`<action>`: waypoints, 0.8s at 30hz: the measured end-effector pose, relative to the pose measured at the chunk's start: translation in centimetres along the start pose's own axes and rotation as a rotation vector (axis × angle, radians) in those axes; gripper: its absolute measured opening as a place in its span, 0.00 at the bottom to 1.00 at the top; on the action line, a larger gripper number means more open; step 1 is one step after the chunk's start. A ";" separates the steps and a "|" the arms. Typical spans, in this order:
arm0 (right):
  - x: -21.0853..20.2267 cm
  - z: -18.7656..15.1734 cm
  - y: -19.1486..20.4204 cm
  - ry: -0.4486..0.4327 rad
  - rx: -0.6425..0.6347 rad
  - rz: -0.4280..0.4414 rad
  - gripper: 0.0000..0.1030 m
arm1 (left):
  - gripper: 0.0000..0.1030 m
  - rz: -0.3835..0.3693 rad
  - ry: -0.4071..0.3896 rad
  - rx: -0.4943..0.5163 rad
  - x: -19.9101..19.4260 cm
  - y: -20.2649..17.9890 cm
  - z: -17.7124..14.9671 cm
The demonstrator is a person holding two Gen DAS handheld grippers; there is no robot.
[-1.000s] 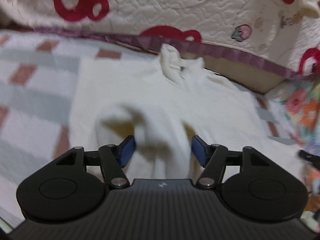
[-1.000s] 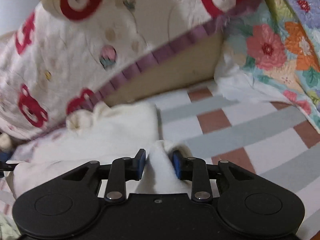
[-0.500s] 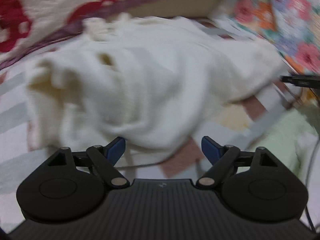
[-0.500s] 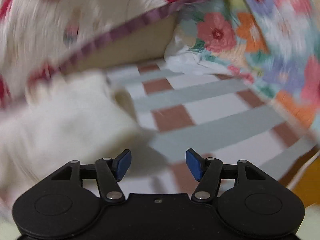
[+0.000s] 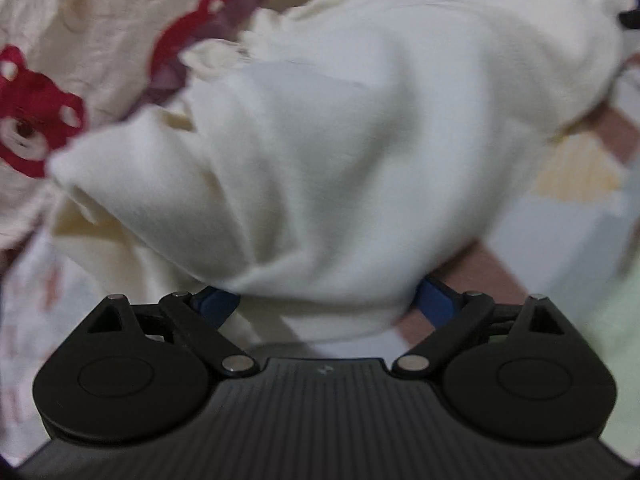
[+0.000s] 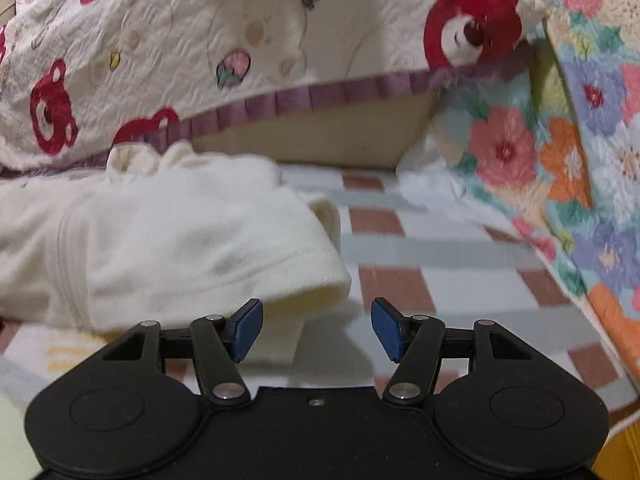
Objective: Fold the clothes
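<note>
A cream-white fleece garment [image 5: 360, 152] lies bunched on the checked bed sheet [image 6: 420, 252]. In the left wrist view my left gripper [image 5: 326, 304] is open, and the garment's near fold lies over the gap between its blue pads, partly hiding them. In the right wrist view the same garment [image 6: 168, 248] lies to the left, its rolled hem just ahead of the left pad. My right gripper [image 6: 316, 328] is open and empty over the sheet.
A quilt with red bears [image 6: 200, 40] rises behind the garment, with a purple frilled edge [image 6: 320, 94]. A floral quilt [image 6: 560, 140] stands on the right. A pale green cloth [image 5: 600, 320] lies at the right of the left wrist view.
My right gripper has let go of the garment and opened. My left gripper has swung round and come close, so the garment's fold now lies between its open pads.
</note>
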State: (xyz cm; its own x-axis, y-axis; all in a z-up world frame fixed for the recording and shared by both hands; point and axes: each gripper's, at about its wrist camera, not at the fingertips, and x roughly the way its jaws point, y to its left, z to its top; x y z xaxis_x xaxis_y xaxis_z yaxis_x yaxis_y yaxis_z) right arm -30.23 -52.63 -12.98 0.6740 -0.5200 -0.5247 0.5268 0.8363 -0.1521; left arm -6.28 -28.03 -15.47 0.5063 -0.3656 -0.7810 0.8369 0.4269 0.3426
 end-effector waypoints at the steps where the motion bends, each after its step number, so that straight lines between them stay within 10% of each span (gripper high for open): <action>1: 0.6 0.6 0.9 -0.003 -0.102 -0.020 0.62 | 0.88 0.004 -0.026 0.000 -0.5 0.3 0.5; 6: 3.2 4.5 1.7 0.011 -0.138 0.039 0.18 | 0.65 0.033 -0.155 0.011 -3.1 2.0 2.8; 13: 4.9 5.3 -2.1 -0.012 0.324 0.106 0.20 | 0.62 0.073 -0.287 -0.106 -2.4 6.3 5.7; 24: 2.9 2.6 -3.9 -0.082 0.568 0.192 0.37 | 0.64 -0.172 -0.307 -0.542 3.4 13.2 1.8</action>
State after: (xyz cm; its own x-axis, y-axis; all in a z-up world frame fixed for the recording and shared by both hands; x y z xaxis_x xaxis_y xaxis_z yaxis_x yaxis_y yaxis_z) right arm -29.00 -57.81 -11.76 0.8106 -0.3993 -0.4284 0.5703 0.7045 0.4223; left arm 6.81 -25.15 -12.65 0.4782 -0.6518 -0.5886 0.7282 0.6689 -0.1491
